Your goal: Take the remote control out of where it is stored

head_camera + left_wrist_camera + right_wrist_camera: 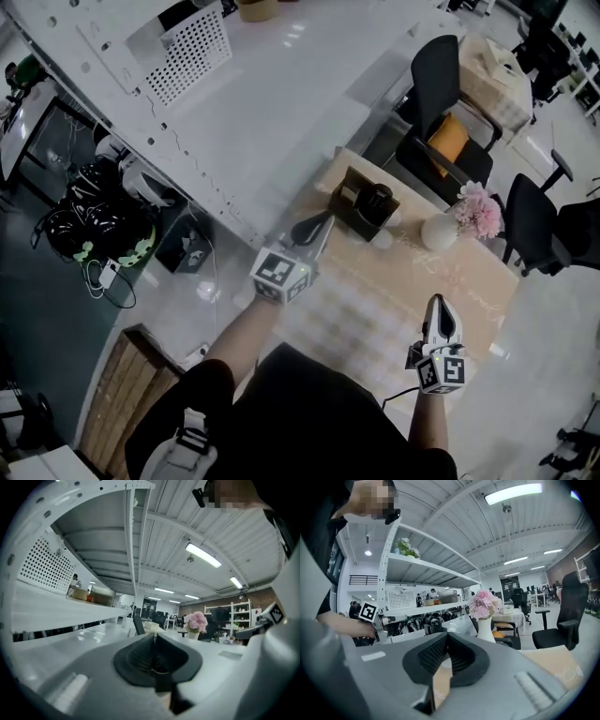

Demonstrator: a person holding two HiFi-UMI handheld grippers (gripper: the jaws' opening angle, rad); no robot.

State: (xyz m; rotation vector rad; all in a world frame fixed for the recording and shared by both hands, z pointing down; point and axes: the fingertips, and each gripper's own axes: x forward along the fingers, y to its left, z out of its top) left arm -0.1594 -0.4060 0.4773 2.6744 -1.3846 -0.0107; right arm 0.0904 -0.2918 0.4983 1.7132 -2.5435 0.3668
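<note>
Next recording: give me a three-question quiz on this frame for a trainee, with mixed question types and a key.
1. True or false: the left gripper has its fingers shut with nothing between them.
2. In the head view, what stands just right of the dark box on the table? A: white vase of pink flowers; B: laptop; C: kettle.
3. Fill in: the gripper nearer the dark box is the ___ one.
Key: 1 true; 2 A; 3 left.
</note>
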